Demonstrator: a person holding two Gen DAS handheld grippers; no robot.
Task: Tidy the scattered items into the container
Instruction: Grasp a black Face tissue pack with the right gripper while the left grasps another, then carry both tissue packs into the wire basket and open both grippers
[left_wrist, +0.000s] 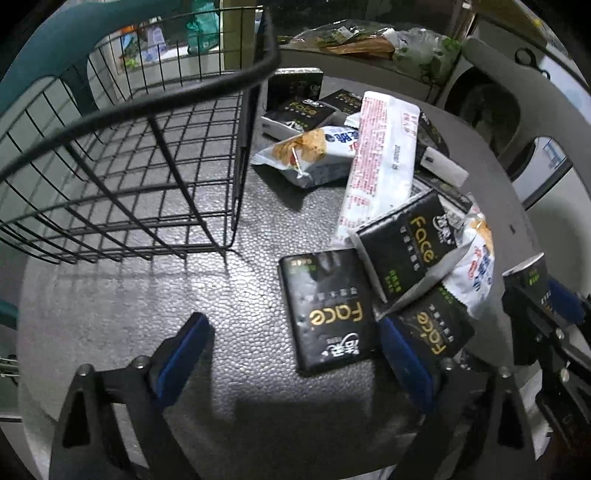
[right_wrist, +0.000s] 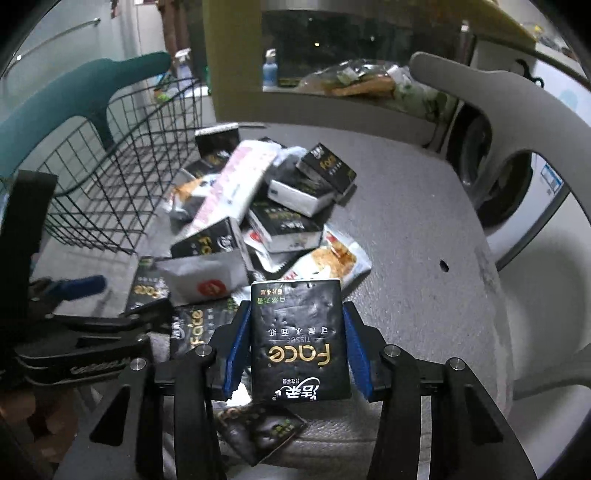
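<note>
Face tissue pack clamped in right tool, lifted off worktop beside the pile; wire basket looks empty.
Pack likely light, soft, slick film wrap: grip across the long edges as now. Left tool spread apart, over flat Face pack, not gripping.

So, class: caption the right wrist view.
Right gripper shut on a black tissue pack above the cluttered table.
</note>
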